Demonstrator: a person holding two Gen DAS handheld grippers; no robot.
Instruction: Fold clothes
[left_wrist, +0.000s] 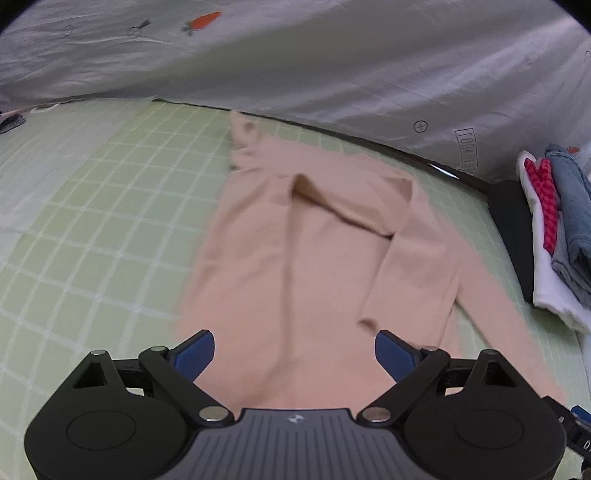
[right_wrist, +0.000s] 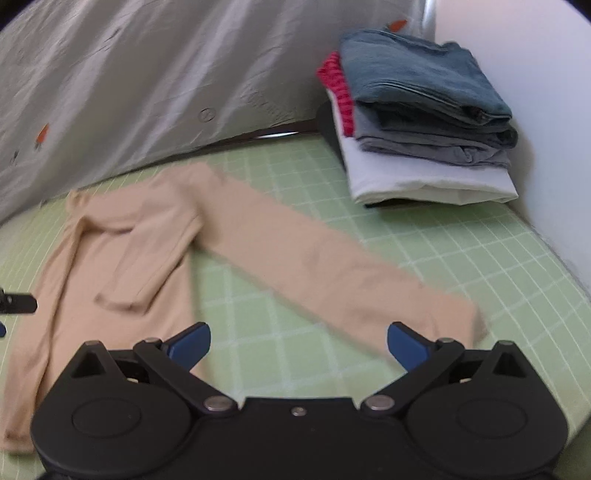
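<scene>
Lying limp and light, the peach top looks best pinched at the cuff of its outstretched sleeve just ahead of the right gripper, while both it and the left gripper gape wide, holding nothing.

On the grey sheet you see a boxed printed label, its letters too blurred to read, beside a circled plus sign.

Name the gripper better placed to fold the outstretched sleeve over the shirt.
Right gripper: open, with the sleeve cuff by its fingers. Left gripper, also open, sits over the shirt body.
</scene>
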